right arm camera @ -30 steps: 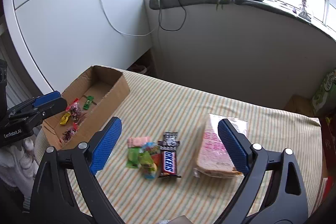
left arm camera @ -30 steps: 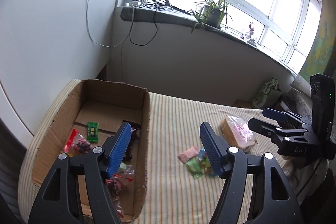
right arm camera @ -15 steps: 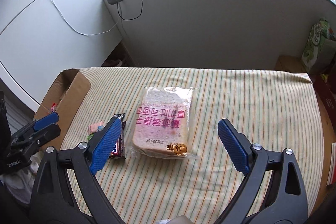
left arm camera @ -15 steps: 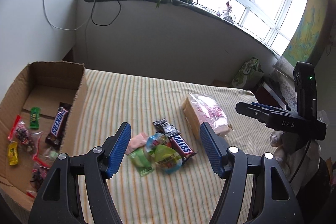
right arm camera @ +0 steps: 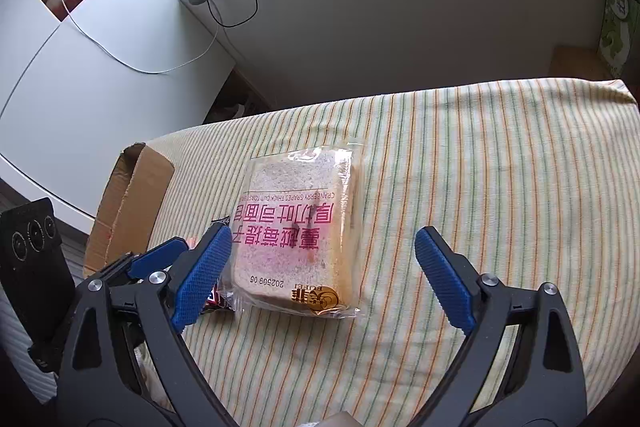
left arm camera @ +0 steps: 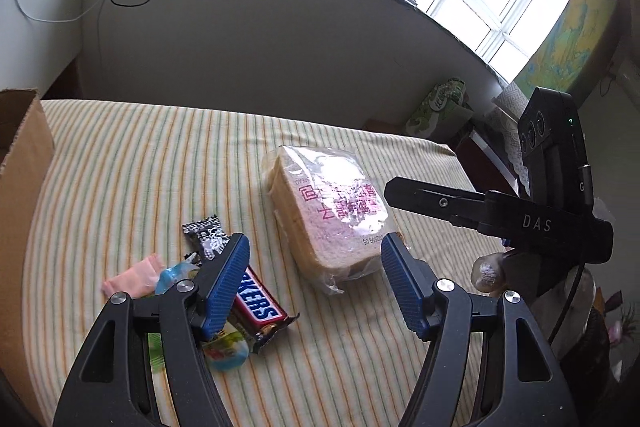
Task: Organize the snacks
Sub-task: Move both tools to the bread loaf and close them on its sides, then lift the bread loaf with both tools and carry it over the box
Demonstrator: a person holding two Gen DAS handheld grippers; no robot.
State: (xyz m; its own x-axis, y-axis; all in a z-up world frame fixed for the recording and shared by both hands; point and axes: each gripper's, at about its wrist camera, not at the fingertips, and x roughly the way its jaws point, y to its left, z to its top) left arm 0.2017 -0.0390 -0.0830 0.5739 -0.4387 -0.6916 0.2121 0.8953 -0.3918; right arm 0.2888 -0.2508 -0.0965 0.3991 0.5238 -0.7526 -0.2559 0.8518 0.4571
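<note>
Striped cloth (left arm camera: 120, 163) in cream, green and orange covers the table and fills the middle of both views, with a grey wall and a bright window sill behind it at the top of the frame. We see a cardboard box (right arm camera: 128, 203) at the left edge of the cloth, open side up; what lies inside it is hidden from us.

Next in size is the bag of sliced bread (right arm camera: 298, 231), lying flat in the centre of the right wrist view with pink lettering across its clear wrap. Our right gripper (right arm camera: 322, 271) hangs over it, its blue pads spread wide on either side — nothing held.

Our left gripper (left arm camera: 314, 285) sits at the bottom centre of its view, also released and empty. Just under its left pad lies a small heap of snacks: a chocolate bar (left arm camera: 256, 307) in a brown wrapper, a black-and-white packet (left arm camera: 204, 233) above it, a pink sweet (left arm camera: 132, 277) to the left, and a round jelly cup (left arm camera: 226, 351) lowest of all — near the bread, apart from the box.
</note>
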